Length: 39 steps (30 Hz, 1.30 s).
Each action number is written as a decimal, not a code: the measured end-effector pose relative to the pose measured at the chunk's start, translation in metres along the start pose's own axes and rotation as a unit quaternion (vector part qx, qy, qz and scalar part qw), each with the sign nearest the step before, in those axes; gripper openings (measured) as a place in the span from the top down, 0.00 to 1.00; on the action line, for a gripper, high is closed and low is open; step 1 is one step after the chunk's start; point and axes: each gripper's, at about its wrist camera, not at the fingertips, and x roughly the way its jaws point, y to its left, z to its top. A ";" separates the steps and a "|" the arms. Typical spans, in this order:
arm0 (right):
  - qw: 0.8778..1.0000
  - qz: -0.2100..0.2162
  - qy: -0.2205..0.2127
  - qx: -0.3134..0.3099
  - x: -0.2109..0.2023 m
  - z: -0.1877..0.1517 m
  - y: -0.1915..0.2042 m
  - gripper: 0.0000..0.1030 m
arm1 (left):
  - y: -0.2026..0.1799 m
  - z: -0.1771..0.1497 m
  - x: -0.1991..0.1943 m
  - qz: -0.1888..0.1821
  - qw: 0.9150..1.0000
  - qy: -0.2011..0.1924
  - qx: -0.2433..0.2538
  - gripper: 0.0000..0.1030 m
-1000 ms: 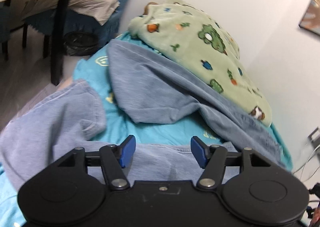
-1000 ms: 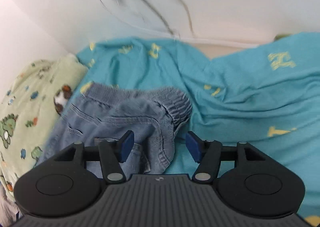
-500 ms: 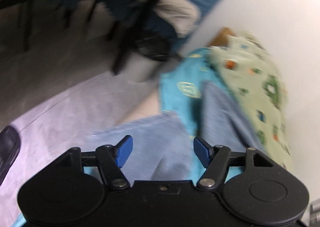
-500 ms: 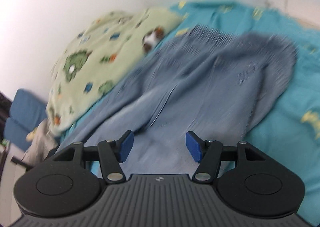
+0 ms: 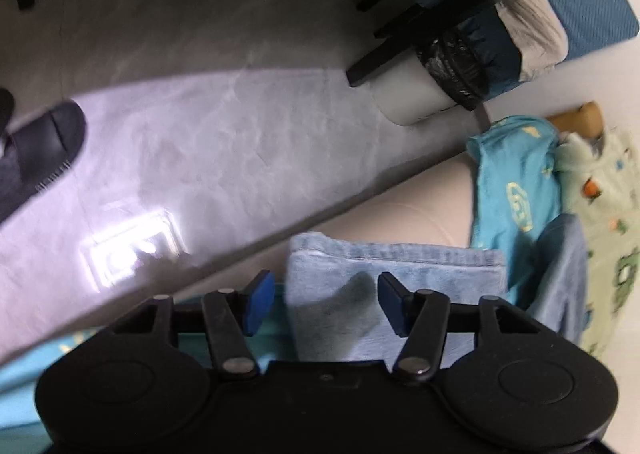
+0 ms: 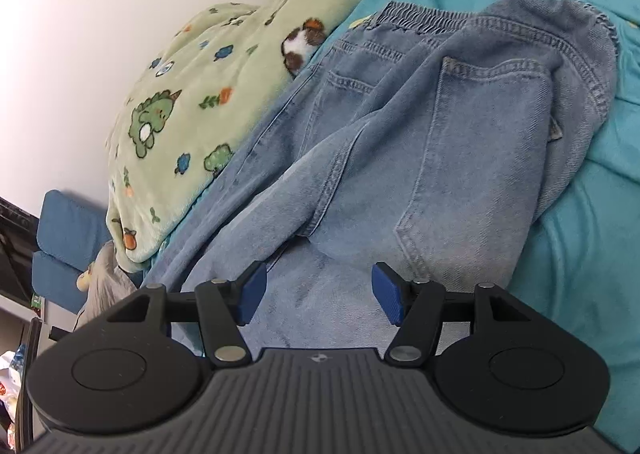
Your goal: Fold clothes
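Note:
A pair of light blue jeans (image 6: pixel 420 142) lies crumpled on a teal bedsheet (image 6: pixel 592 238), its elastic waistband and back pockets facing up in the right wrist view. My right gripper (image 6: pixel 318 294) hovers open just above the seat and thigh area, nothing between its blue pads. In the left wrist view one trouser leg hem (image 5: pixel 396 266) lies at the bed's edge. My left gripper (image 5: pixel 324 302) stands open over that hem, holding nothing.
A green dinosaur-print blanket (image 6: pixel 192 110) is heaped along the wall beside the jeans. Past the bed edge lie grey floor (image 5: pixel 224 126), a black slipper (image 5: pixel 36 150), a bin with a black bag (image 5: pixel 436 82) and dark chair legs (image 5: pixel 424 26).
My left gripper has swung left from the middle of the jeans to the leg hem at the bed's edge. My right gripper has turned from the waistband corner toward the seat and blanket.

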 end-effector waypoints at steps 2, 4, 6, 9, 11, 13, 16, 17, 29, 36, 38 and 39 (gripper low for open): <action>1.000 0.002 0.004 -0.003 0.002 -0.001 0.001 0.40 | -0.002 0.001 0.007 -0.012 1.000 0.023 0.014 0.49; 1.000 0.001 0.008 -0.007 0.003 -0.002 0.002 0.40 | -0.006 0.001 0.007 -0.005 0.999 0.025 0.033 0.62; 1.000 -0.002 0.011 -0.011 0.002 -0.004 0.002 0.40 | -0.007 0.001 0.000 -0.010 0.999 0.007 0.039 0.86; 1.000 -0.011 0.017 -0.024 0.004 -0.009 0.004 0.40 | -0.006 -0.001 -0.017 -0.030 0.998 -0.026 0.041 0.95; 0.999 -0.019 0.024 -0.037 0.006 -0.012 0.006 0.40 | -0.005 -0.004 -0.036 -0.050 0.996 -0.057 0.037 0.96; 0.998 -0.021 0.033 -0.057 0.009 -0.017 0.008 0.40 | -0.005 -0.008 -0.057 -0.069 0.993 -0.092 0.026 0.96; 0.995 -0.024 0.046 -0.087 0.013 -0.024 0.012 0.41 | -0.002 -0.011 -0.087 -0.061 0.987 -0.148 0.014 0.97; 0.994 -0.025 0.051 -0.097 0.014 -0.027 0.013 0.41 | 0.002 -0.012 -0.091 -0.051 0.986 -0.157 0.004 0.97; 0.978 -0.023 0.089 -0.188 0.022 -0.053 0.023 0.41 | 0.023 -0.015 -0.124 -0.054 0.988 -0.132 -0.056 0.81; 0.971 -0.004 0.083 -0.223 0.011 -0.063 0.042 0.41 | -0.008 -0.038 -0.141 -0.078 0.990 -0.120 0.011 0.68; 0.968 0.000 0.076 -0.239 0.007 -0.067 0.053 0.41 | -0.021 -0.049 -0.142 -0.089 0.989 -0.111 0.035 0.67; 0.966 0.000 0.074 -0.248 0.006 -0.069 0.058 0.41 | -0.027 -0.054 -0.142 -0.095 0.989 -0.107 0.047 0.66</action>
